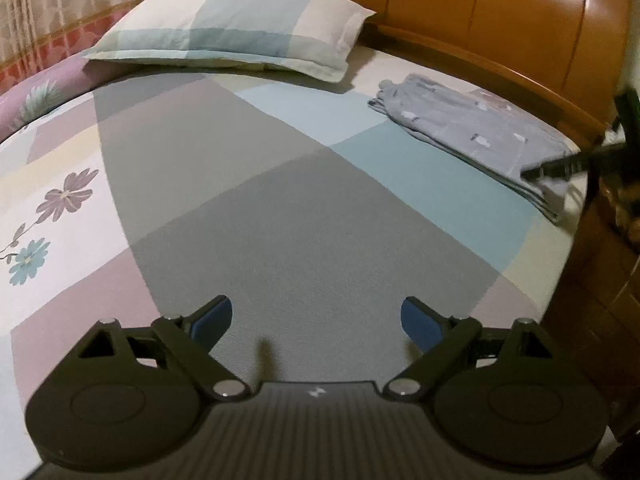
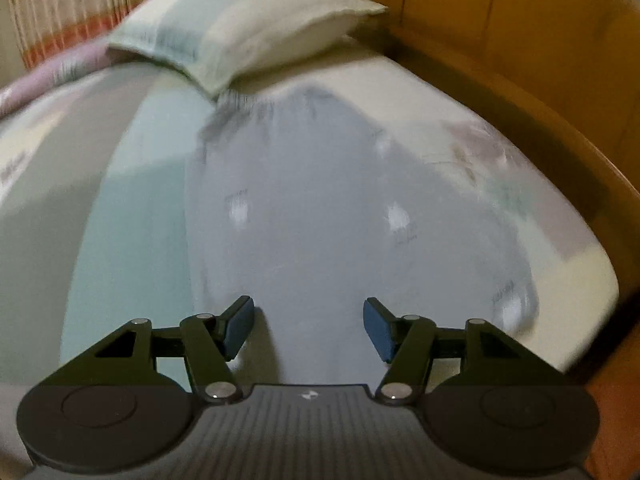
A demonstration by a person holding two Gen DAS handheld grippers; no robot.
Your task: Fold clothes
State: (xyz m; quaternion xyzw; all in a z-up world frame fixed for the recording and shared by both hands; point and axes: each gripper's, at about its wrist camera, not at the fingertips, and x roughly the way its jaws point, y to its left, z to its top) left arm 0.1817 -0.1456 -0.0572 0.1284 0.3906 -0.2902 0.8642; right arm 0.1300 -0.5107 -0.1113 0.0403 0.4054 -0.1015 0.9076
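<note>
Left gripper [image 1: 316,320]: jaws wide apart and empty above the patchwork bedsheet [image 1: 280,200]. Right gripper [image 2: 309,326]: jaws parted, nothing between them, over the folded grey garment [image 2: 320,208], though blur softens this view. The garment lies near the wooden headboard [image 1: 500,12], just beyond the pillow [image 1: 232,24].

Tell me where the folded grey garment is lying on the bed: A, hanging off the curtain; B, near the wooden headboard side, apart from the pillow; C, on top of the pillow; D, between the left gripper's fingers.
B: in the left wrist view the garment lies flat on the bed beside the headboard, with a gap to the pillow.
</note>
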